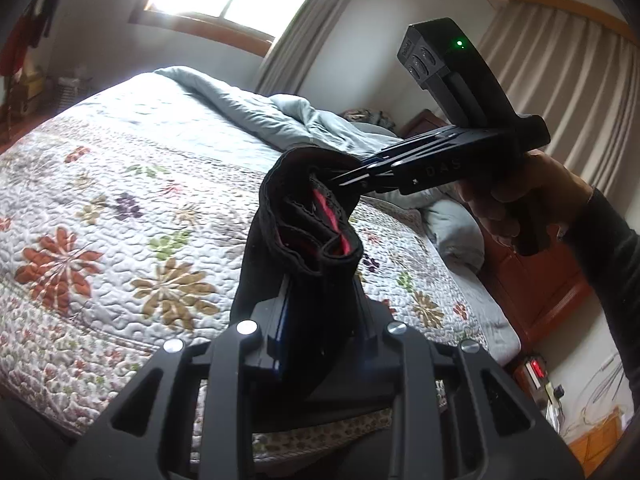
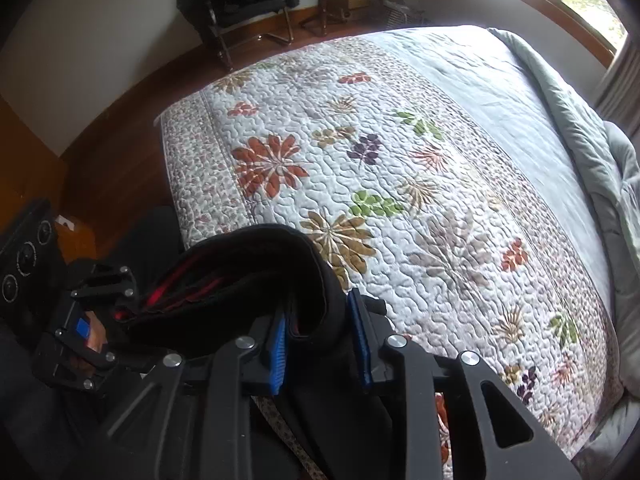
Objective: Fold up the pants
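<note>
Pants [image 1: 304, 240] between both grippers, above bed [image 1: 120, 200].

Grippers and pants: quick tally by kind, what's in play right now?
Grippers: 2, left gripper and right gripper, both clamped on fabric.
Pants: 1, black pants with red lining, held above the quilt.
Total: 3.

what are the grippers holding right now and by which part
Both grip the black pants at the bunched top edge: left gripper from below, right gripper pinching the rim beside it.
</note>
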